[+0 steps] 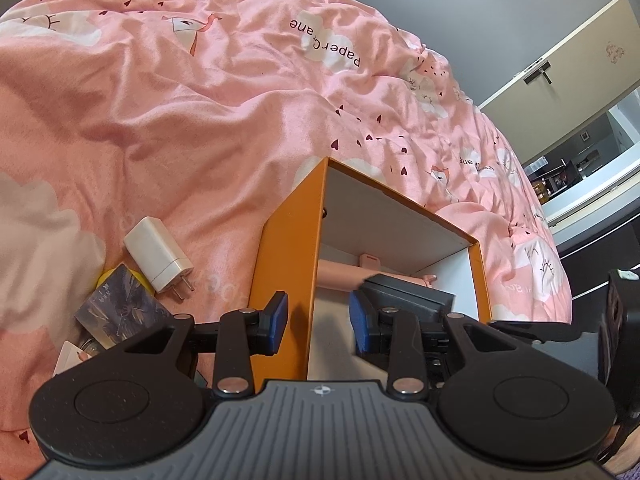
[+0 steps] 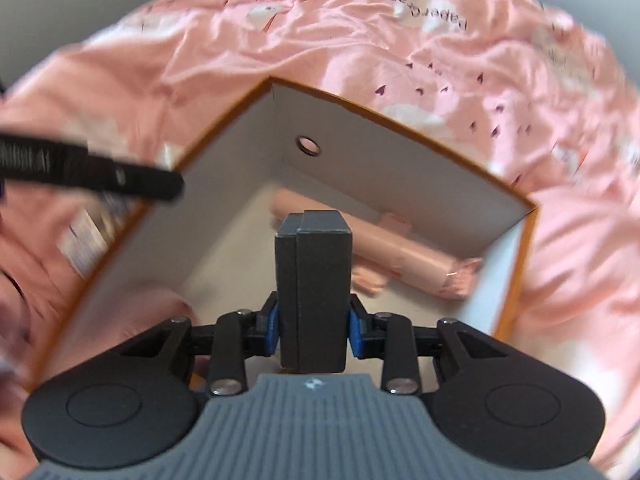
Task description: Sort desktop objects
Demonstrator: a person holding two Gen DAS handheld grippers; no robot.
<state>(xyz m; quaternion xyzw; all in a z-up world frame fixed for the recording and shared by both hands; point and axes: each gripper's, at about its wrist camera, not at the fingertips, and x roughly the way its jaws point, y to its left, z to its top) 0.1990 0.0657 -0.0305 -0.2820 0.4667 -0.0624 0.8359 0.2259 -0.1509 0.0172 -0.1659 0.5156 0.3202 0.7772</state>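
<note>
The left tool [image 1: 318,326] straddles the near wall of the one orange box [image 1: 280,248], seemingly steadying it though its pads hardly press, so the right tool [image 2: 313,326], clamped on one dark block [image 2: 313,292] mid-frame, can set it beside one pink roll [image 2: 404,256], leaving one white charger [image 1: 158,254] lower left on the bed [image 1: 160,100].

Both cams sit close, tilted down at the orange box [image 1: 284,248] on the bed. The left cam looks from its outer wall, the right one straight inside. They share that box [image 2: 360,152].
</note>
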